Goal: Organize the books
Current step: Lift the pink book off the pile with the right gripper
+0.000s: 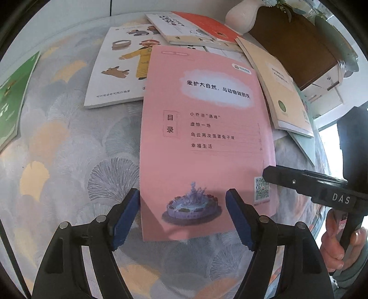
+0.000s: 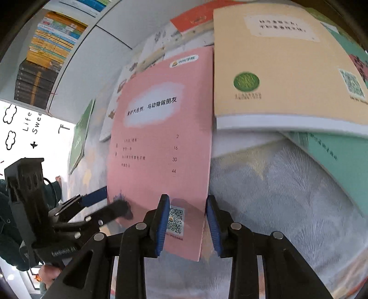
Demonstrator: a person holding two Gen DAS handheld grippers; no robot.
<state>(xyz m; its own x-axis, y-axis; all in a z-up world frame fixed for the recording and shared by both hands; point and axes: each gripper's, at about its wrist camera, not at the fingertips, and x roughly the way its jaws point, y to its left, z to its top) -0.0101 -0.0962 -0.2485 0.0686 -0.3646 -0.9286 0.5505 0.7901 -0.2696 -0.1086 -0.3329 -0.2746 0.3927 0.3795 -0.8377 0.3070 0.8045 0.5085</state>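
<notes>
A pink book (image 1: pixel 202 138) lies face up on the patterned cloth (image 1: pixel 69 149), its far end resting on other books. My left gripper (image 1: pixel 182 217) is open over the book's near left corner: one blue pad (image 1: pixel 126 216) sits at the left edge, the other over the cover. My right gripper (image 2: pixel 187 225) is open around the pink book's (image 2: pixel 161 142) near right corner by the QR code, one pad over the cover and one just off the edge. In the left wrist view the right gripper (image 1: pixel 266 174) comes in from the right. The left gripper (image 2: pixel 108 204) appears at the right wrist view's left.
A white book with a yellow-coated figure (image 1: pixel 122 69), a green book (image 1: pixel 11 99), a beige book (image 2: pixel 276 64) over a teal one (image 2: pixel 333 156) and an orange-red book (image 1: pixel 207 25) lie around. A vase (image 1: pixel 241 16) and wooden box (image 1: pixel 294 46) stand behind. Stacked books fill a shelf (image 2: pixel 46 53).
</notes>
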